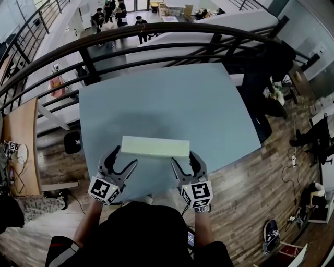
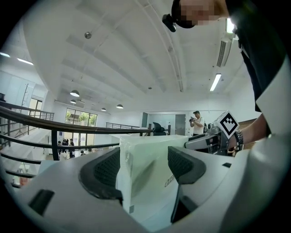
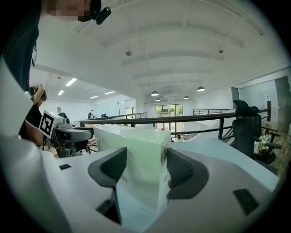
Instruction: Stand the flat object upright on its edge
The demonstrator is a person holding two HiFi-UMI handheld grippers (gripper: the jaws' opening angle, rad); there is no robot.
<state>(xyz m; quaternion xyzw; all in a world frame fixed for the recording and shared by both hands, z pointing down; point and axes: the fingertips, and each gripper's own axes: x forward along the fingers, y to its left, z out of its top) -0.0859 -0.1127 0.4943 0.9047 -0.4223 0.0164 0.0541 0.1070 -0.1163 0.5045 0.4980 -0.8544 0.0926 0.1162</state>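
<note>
As the two grippers close in from the near side, the pale green box [image 1: 155, 146] sits between them, lying crosswise over the near part of the blue-grey surface [image 1: 167, 94]. The left gripper [image 1: 125, 156] has the box's left end, and in the left gripper view its dark ribbed pads [image 2: 107, 170] stand on either face of that end, jaws narrowed onto it. The right gripper [image 1: 183, 158] has the right end the same way: in the right gripper view both pads [image 3: 182, 170] press the box's sides, gripped firm. Whether the box's lower edge touches the surface or hangs just above it, I cannot tell.

Round about, a black curved railing [image 1: 156, 37] sweeps behind the far edge of the surface. To the left stands a wooden desk [image 1: 23, 141]; to the right, wood-plank flooring [image 1: 250, 182]. Beyond the railing, down on a lower level, a group of people [image 1: 112, 13] stands together. The right gripper view catches a black office chair [image 3: 245, 129] by the rail, and the left gripper view a standing person [image 2: 198, 124] far off. Overhead, a white ribbed ceiling [image 3: 173, 50] with round lamps.
</note>
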